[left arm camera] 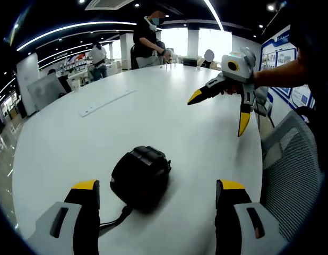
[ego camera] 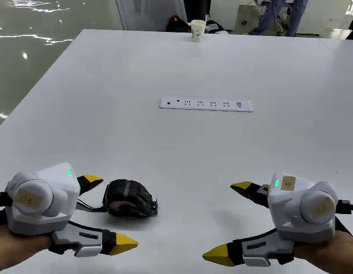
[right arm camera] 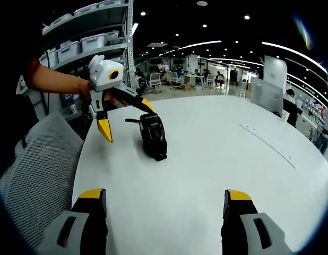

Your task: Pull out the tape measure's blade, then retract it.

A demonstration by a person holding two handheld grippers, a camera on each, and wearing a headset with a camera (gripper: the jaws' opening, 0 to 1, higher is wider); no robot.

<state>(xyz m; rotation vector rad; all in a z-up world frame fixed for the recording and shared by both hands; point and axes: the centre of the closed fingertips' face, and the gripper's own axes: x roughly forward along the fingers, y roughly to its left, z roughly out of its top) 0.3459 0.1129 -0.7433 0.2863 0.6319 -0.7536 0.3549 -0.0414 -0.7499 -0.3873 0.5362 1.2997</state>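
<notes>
A black tape measure (ego camera: 129,198) lies on the white table (ego camera: 182,142), its blade drawn in and a short black strap trailing behind it. My left gripper (ego camera: 111,211) is open around it, one yellow tip on either side, without touching. In the left gripper view the tape measure (left arm camera: 140,178) sits just ahead of the gap of my left gripper (left arm camera: 157,186). My right gripper (ego camera: 227,220) is open over bare table, well right of the tape. From the right gripper view the tape measure (right arm camera: 152,135) lies some way ahead of my right gripper (right arm camera: 165,194).
A white power strip (ego camera: 205,104) lies mid-table, and a paper cup (ego camera: 197,30) stands at the far edge. Bare tabletop separates the two grippers. A mesh chair (left arm camera: 296,159) stands at the table's side. People stand beyond the far end.
</notes>
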